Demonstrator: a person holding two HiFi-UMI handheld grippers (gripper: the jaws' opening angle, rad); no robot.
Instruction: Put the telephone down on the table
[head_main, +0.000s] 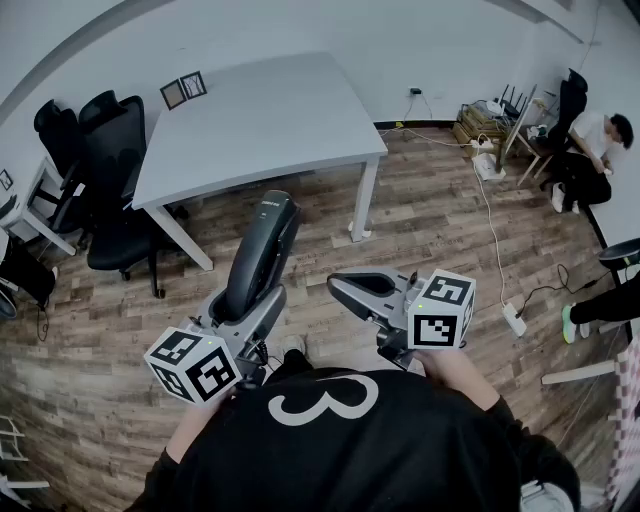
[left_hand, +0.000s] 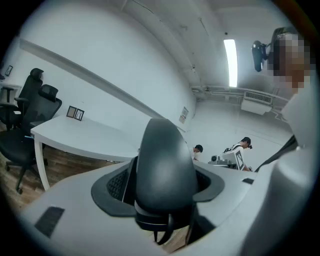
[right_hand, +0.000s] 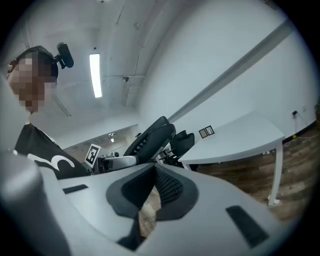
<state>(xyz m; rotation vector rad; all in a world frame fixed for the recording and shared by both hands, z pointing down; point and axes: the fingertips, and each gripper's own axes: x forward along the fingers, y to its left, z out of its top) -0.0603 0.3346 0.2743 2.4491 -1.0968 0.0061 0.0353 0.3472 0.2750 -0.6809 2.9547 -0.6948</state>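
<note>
Its own view shows the left claw (head_main: 248, 303) squeezing the black telephone (left_hand: 165, 170). From above, the worktop (head_main: 260, 110) lies ahead; the right claw (right_hand: 152, 175) is shut, empty.

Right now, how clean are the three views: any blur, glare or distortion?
Head view: sharp, evenly lit, fisheye curves the table edges. Left gripper view: the telephone looms soft up close, the ceiling light blows out. Right gripper view: dark vignette, strong barrel distortion.
</note>
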